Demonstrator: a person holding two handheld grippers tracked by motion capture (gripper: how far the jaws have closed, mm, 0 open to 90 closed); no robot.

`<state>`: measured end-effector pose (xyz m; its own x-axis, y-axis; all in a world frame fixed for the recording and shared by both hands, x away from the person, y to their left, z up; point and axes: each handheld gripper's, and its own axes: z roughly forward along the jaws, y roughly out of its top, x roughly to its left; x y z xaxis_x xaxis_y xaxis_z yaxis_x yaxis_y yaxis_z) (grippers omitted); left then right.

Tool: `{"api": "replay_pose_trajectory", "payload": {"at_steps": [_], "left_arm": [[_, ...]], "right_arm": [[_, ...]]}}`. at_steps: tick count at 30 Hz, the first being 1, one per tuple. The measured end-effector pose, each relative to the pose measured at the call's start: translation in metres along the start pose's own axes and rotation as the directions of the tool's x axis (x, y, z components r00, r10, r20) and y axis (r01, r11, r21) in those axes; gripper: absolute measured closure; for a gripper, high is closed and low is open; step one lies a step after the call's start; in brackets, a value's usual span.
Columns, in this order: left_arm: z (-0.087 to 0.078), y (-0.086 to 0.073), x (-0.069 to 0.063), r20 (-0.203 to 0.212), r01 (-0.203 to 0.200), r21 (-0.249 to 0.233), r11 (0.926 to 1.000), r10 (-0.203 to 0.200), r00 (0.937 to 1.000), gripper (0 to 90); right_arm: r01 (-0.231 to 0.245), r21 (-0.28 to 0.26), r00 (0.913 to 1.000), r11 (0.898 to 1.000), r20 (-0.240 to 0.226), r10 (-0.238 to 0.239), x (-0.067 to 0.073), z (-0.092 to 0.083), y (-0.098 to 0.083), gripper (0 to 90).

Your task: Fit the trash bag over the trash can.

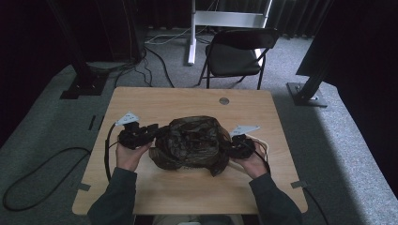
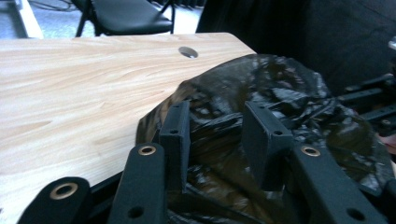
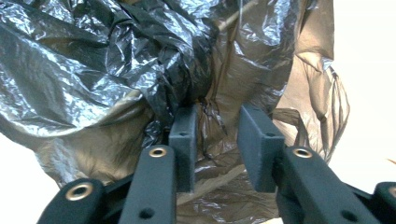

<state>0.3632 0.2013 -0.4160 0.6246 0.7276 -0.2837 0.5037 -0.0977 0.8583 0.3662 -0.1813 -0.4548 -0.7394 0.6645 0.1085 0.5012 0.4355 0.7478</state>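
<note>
A crumpled, dark, half-see-through plastic bag (image 1: 190,140) lies bunched in the middle of the wooden table (image 1: 187,187). My left gripper (image 1: 157,132) is at the bag's left side and my right gripper (image 1: 225,145) at its right side, each held in a hand. In the left gripper view the jaws (image 2: 217,116) stand apart, with the bag (image 2: 280,84) just beyond and below them. The right gripper view has my jaws (image 3: 219,121) apart too, loose folds of the bag (image 3: 93,70) hanging between and behind them. No pad presses on the plastic.
A round hole (image 1: 224,101) sits near the table's far edge. A black folding chair (image 1: 237,54) stands behind the table, with dark stand legs and cables on the carpet to either side. Bare tabletop (image 2: 70,93) stretches left of the bag.
</note>
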Motion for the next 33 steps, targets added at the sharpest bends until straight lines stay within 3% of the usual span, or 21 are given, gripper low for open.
{"api": "replay_pose_trajectory", "payload": {"at_steps": [18,26,33], "left_arm": [[0.006,0.017,-0.013,0.052,-0.070,0.032,0.9970,0.069,0.9963,58.5],[0.009,0.024,-0.016,0.071,-0.084,0.040,0.9957,0.081,0.9942,57.9],[0.012,0.031,-0.021,0.095,-0.115,0.050,0.9921,0.110,0.9893,59.5]], "right_arm": [[-0.008,-0.027,0.9996,1.000,-0.028,0.007,-0.007,-0.014,-0.003,54.1],[-0.010,-0.036,0.9998,0.999,-0.019,0.009,-0.012,-0.028,-0.006,53.4],[0.001,-0.010,1.0000,1.000,0.002,-0.001,-0.016,-0.034,-0.015,53.5]]}}
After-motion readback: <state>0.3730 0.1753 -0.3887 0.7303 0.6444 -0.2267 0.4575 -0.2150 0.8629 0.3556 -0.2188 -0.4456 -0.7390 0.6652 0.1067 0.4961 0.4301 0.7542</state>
